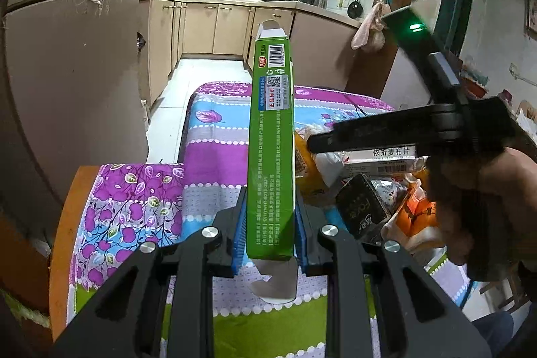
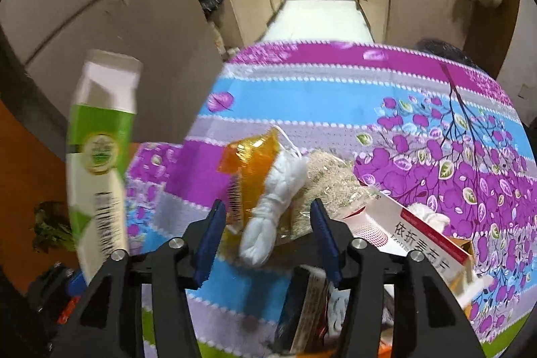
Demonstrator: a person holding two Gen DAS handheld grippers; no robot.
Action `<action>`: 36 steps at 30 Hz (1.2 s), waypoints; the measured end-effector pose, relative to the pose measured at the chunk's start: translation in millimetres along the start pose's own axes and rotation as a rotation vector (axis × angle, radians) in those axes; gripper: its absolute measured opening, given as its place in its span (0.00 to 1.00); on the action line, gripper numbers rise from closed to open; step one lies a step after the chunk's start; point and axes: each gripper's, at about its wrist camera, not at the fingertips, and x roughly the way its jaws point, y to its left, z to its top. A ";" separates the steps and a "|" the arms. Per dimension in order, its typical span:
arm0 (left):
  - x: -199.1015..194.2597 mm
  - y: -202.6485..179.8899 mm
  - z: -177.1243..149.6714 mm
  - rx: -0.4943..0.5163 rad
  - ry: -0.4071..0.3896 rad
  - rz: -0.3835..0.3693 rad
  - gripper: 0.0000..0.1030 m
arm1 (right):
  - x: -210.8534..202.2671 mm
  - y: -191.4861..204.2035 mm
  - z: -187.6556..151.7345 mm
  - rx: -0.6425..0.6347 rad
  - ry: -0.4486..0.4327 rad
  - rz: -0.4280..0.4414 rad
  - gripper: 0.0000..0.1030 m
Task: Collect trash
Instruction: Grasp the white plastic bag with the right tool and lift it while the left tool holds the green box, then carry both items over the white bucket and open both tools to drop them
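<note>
My left gripper [image 1: 271, 223] is shut on a long green carton [image 1: 272, 136], held upright above the table with its end flaps open. The same carton [image 2: 99, 163] shows blurred at the left of the right wrist view. My right gripper [image 2: 266, 234] is open and hovers over a trash pile: an orange wrapper [image 2: 253, 163], a knotted white bag [image 2: 275, 210], a clear packet of grains [image 2: 330, 176] and a white and red medicine box [image 2: 423, 240]. The right gripper also shows in the left wrist view [image 1: 419, 130], above the pile.
The table wears a purple, blue and green floral cloth [image 2: 335, 103]. A dark carton [image 1: 362, 207] and more wrappers lie in the pile. A grey fridge [image 1: 67, 83] stands at left. Kitchen cabinets [image 1: 214, 29] line the back. An orange chair [image 1: 67, 223] is near left.
</note>
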 end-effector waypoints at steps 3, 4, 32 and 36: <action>3.8 0.2 -2.2 -0.003 0.005 -0.001 0.22 | 6.2 -1.5 -2.7 0.006 -0.006 -0.023 0.18; 4.7 -0.2 -2.8 -0.006 0.006 -0.001 0.22 | 4.4 -3.4 -3.9 0.009 -0.017 -0.021 0.18; -72.4 -181.0 17.4 0.180 -0.152 -0.172 0.22 | -297.8 -67.3 -175.6 0.020 -0.741 -0.303 0.18; -80.3 -214.6 19.6 0.218 -0.171 -0.228 0.22 | -327.3 -87.9 -199.3 0.038 -0.779 -0.375 0.18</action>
